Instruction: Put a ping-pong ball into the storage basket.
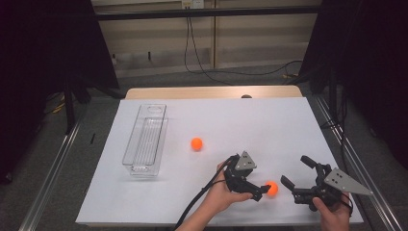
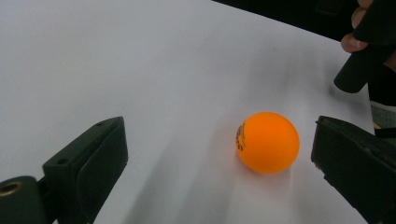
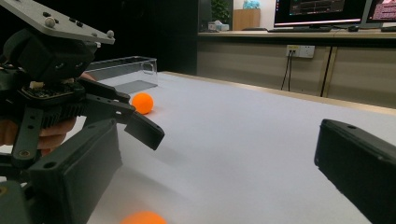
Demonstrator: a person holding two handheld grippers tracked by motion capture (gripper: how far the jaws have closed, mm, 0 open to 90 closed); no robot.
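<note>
Lying empty along the left side of the white desk (image 1: 269, 120), long axis running away from the person: clear plastic bin (image 1: 144, 139), walls see-through, far end faint against the paper. To its right, alone on open desk: far orange ball (image 1: 196, 143), well apart from bin and from both grippers; also seen past the left gripper's body in the right gripper view.

Further right, near the front edge: left hand (image 1: 222, 192) coming in from the bottom, forearm angled up and right, wrapped around left gripper (image 1: 262, 188), grey three-cornered plate uppermost, cable trailing back along the arm. Fingers (image 2: 88, 163) spread wide, pointing right, low over the desk, the near orange ball (image 2: 267, 142) sitting on the paper between them, much closer to one finger; perhaps just short of touching it, gap too thin to call. Dark printing on the ball, too small to read.

Rightmost: right hand (image 1: 332, 209), partly cut off by the bottom edge, holding right gripper (image 1: 298, 173), plate tilted to the right, fingers parted wide and aimed left toward the near ball and the left gripper, nothing between them. Bottom rim of the right gripper view: top of the near ball only, rest cut off.
</note>
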